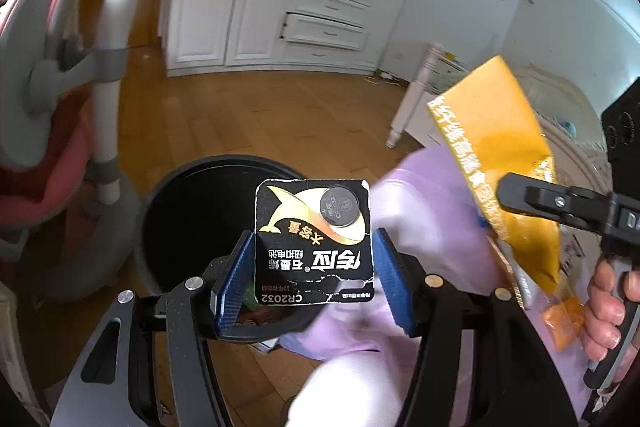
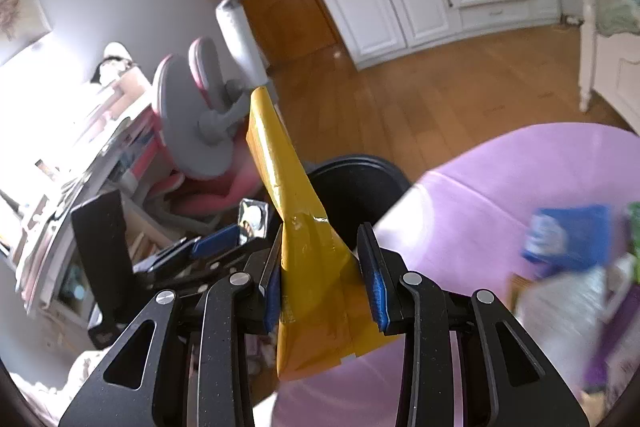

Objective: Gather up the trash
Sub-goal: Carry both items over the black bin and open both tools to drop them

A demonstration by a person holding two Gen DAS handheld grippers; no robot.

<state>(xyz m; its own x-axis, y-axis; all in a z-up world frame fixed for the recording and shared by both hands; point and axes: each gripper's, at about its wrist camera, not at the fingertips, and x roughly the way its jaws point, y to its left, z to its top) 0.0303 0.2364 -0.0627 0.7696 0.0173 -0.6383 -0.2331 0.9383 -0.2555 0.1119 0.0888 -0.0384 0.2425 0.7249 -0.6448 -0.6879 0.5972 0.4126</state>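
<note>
Above the black trash bin [image 1: 208,219], the left gripper [image 1: 314,267] clamps a black battery card [image 1: 314,243] upright between its blue pads, over the bin's near rim. Beside it, the right gripper [image 2: 324,283] pinches a yellow wrapper [image 2: 304,227] that rises past the fingertips. Wooden floor [image 1: 260,115] lies open beyond the bin; a pink chair [image 1: 52,131] stands close at its left.

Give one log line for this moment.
left tool: holds battery card above bin | right tool: holds yellow wrapper
</note>
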